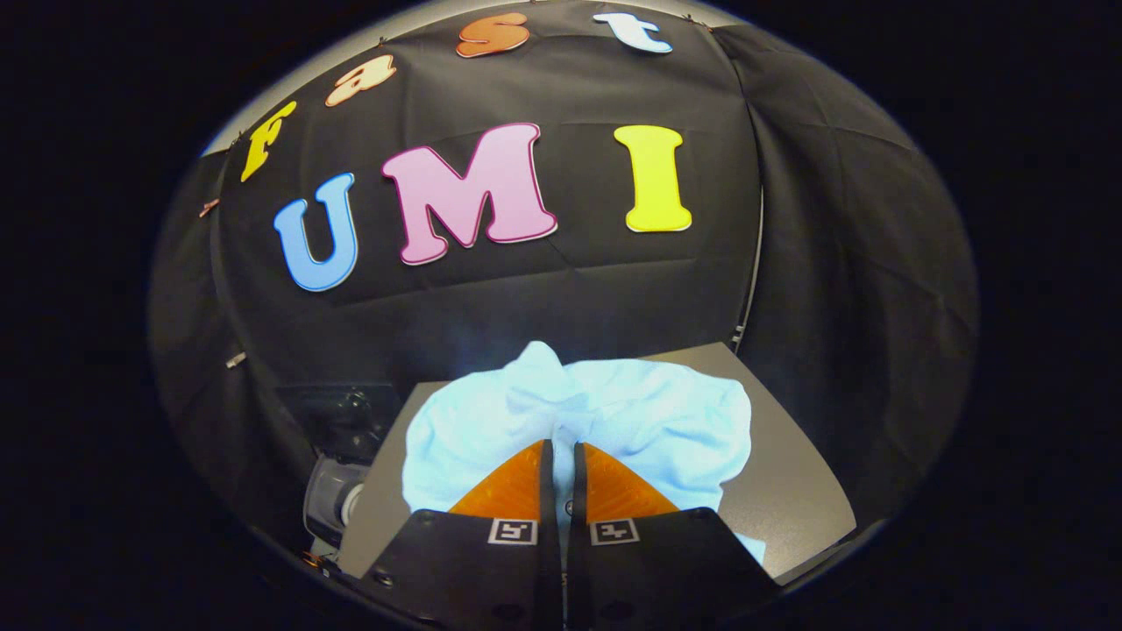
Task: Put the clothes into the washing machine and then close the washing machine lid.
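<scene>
Item: pale blue garment [614,412], crumpled, heaped on a grey surface [789,491]. It lies at the claw [562,451] tips and bunches just ahead of them, spreading wider across than deep.

Claw: fingers drawn nearly together, a fold of the garment pinched in the narrow gap between them.

Left of the surface and lower: a grey rounded appliance part [333,504], possibly the washing machine; too dark to tell.

Writing: square coded markers on the claw, no readable brand.
</scene>
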Demonstrator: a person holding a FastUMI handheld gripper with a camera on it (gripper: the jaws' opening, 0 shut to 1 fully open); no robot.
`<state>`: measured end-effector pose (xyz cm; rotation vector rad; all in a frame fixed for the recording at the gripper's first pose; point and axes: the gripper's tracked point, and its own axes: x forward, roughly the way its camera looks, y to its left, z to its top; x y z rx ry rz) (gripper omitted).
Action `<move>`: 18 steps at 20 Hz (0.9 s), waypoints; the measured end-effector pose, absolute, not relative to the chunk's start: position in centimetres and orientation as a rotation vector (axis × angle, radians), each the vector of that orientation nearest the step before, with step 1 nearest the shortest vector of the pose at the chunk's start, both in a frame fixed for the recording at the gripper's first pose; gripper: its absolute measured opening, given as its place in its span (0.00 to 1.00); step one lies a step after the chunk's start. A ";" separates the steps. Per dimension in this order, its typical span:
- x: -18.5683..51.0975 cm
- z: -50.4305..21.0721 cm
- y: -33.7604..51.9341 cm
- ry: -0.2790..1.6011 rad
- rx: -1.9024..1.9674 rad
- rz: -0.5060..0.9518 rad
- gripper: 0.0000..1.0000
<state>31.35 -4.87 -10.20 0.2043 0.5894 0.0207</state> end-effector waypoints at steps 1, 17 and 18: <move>31.6 -9.3 -4.5 0.579 0.206 0.027 0.07; 31.4 5.3 10.5 0.373 0.256 0.263 0.07; 31.2 5.6 12.0 0.372 0.264 0.289 0.07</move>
